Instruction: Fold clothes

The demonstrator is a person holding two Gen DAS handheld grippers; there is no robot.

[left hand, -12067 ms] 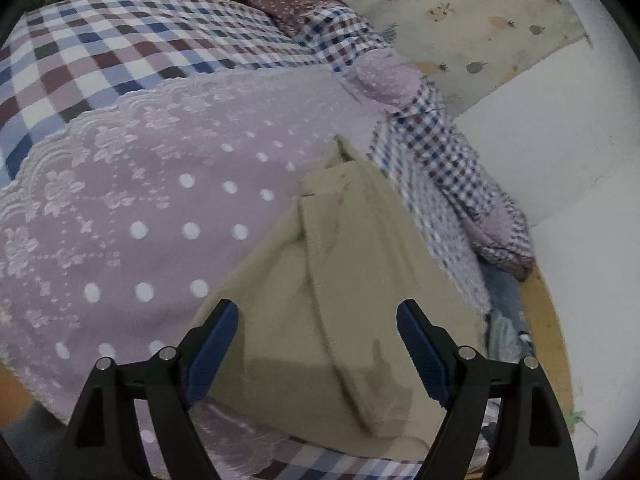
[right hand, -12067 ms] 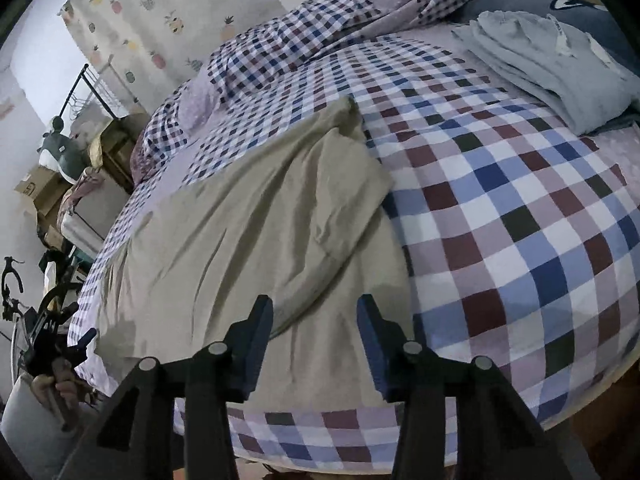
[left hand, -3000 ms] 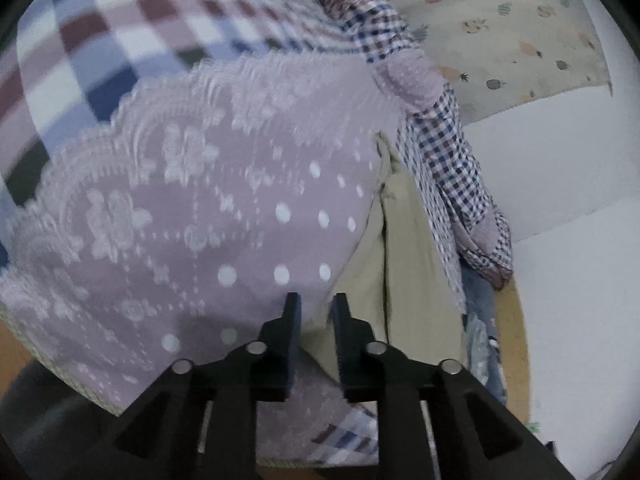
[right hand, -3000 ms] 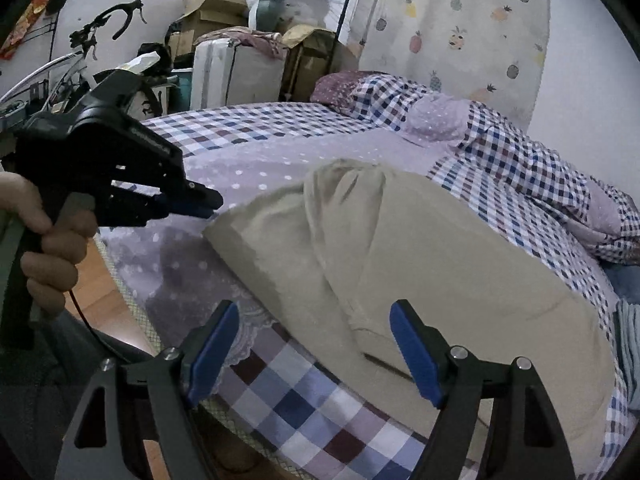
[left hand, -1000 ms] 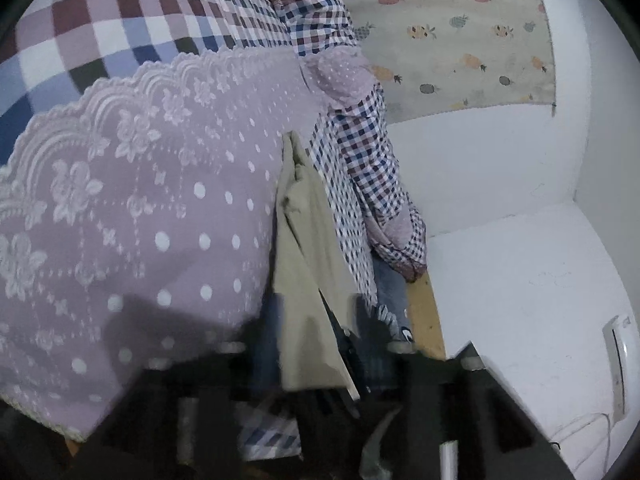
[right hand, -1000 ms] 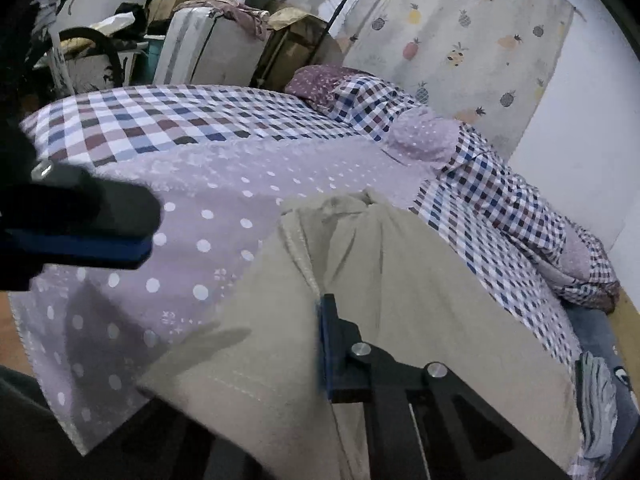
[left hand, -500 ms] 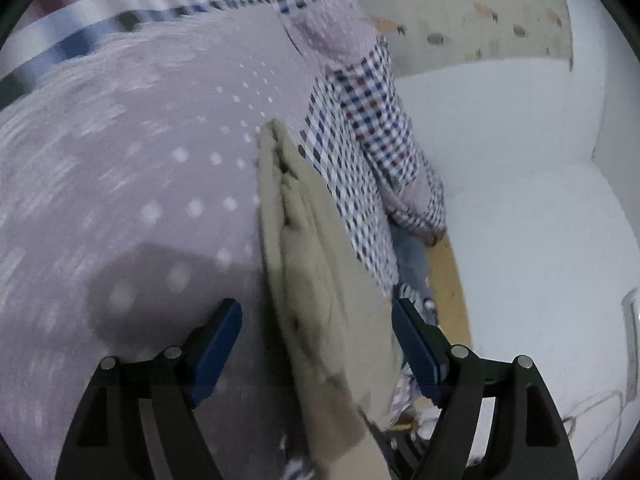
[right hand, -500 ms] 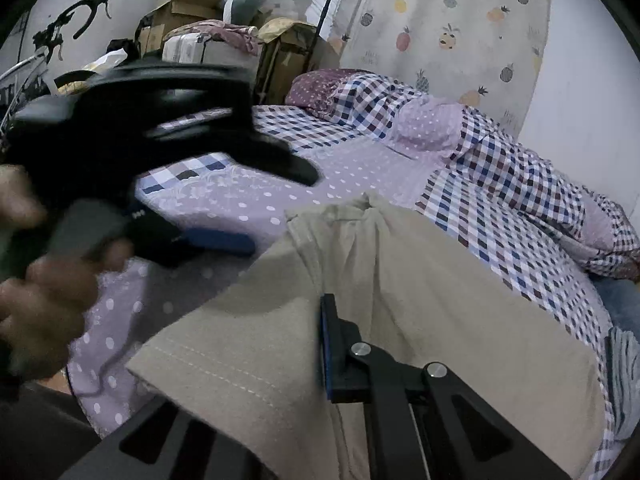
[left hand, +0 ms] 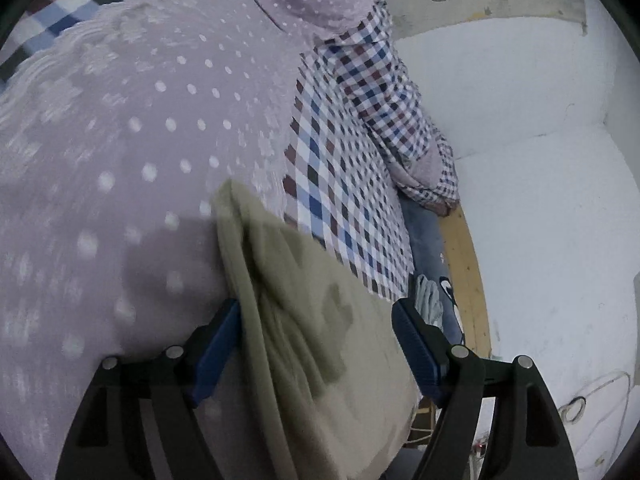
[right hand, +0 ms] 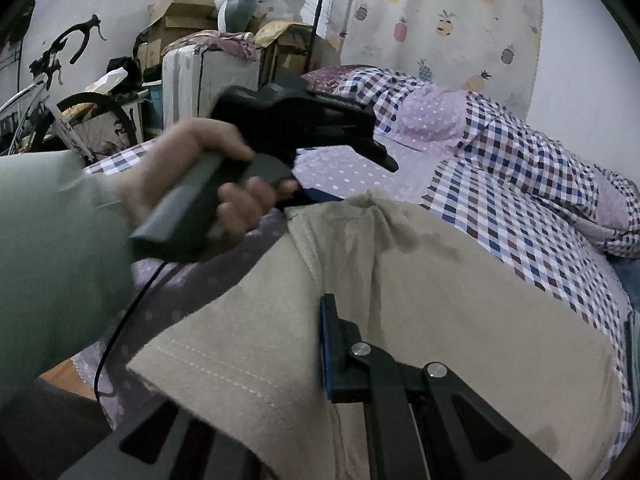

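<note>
Folding mid-way: right tool (right hand: 326,350) clamped tight on the beige shirt's (right hand: 440,312) hem, lifted over the bed (left hand: 140,140); left tool (left hand: 316,352) gaping wide astride the shirt's folded edge, gripping nothing yet. Probably next: pinching that edge, carrying across. Ample open bedspread beyond the shirt; bed's edge close below the hem.
</note>
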